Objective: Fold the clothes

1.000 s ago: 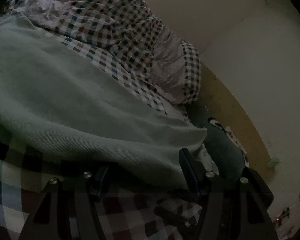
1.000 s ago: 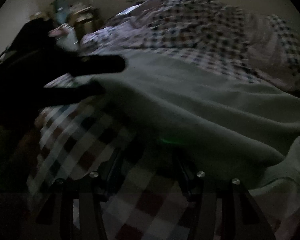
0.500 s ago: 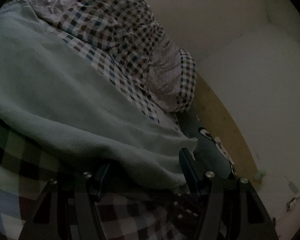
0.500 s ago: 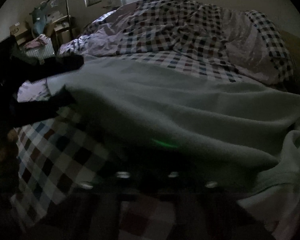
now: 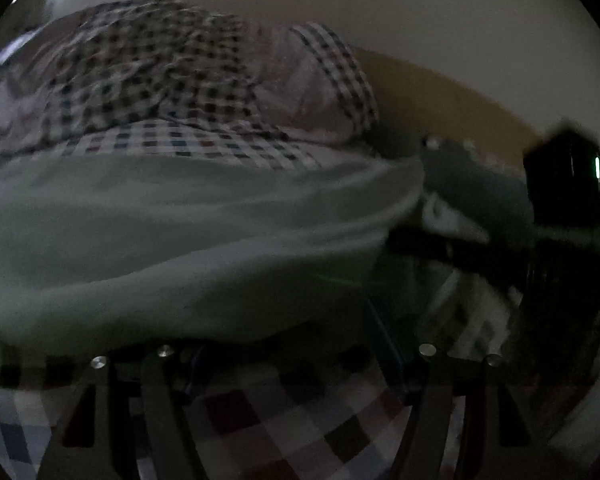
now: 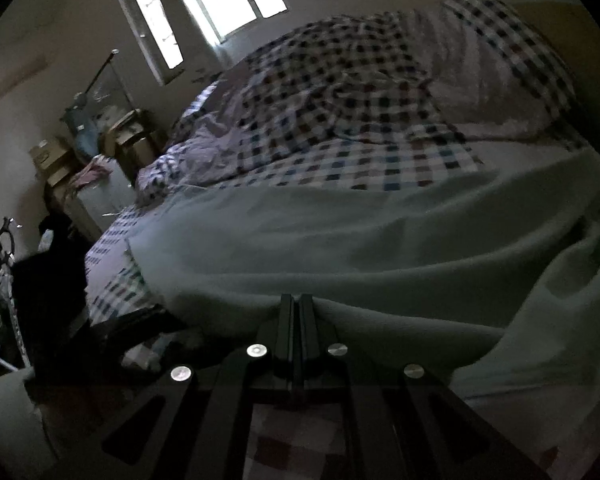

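A pale green garment (image 5: 180, 240) lies spread over the checked bedsheet (image 5: 292, 420). My left gripper (image 5: 288, 348) is low at the garment's near hem, with its jaws opening. The hem lies just above the fingertips and neither pad presses on it. In the right wrist view the same garment (image 6: 380, 248) fills the middle. My right gripper (image 6: 296, 304) is shut on a pinched fold of its near edge, which rises off the sheet. The right tool's dark housing (image 5: 564, 184) with a green light shows at the right of the left wrist view, by the garment's far corner.
A crumpled checked duvet (image 6: 340, 100) is heaped behind the garment. A wooden headboard (image 5: 440, 96) and a dark teal cushion (image 5: 472, 184) lie to the right. Bright window (image 6: 204, 0) and cluttered furniture (image 6: 92, 152) stand at left, beside the bed's edge (image 6: 108, 264).
My right gripper's jaws came together on the garment's edge and raised it. The left gripper rolled and slid along the hem, bringing the right tool into its view.
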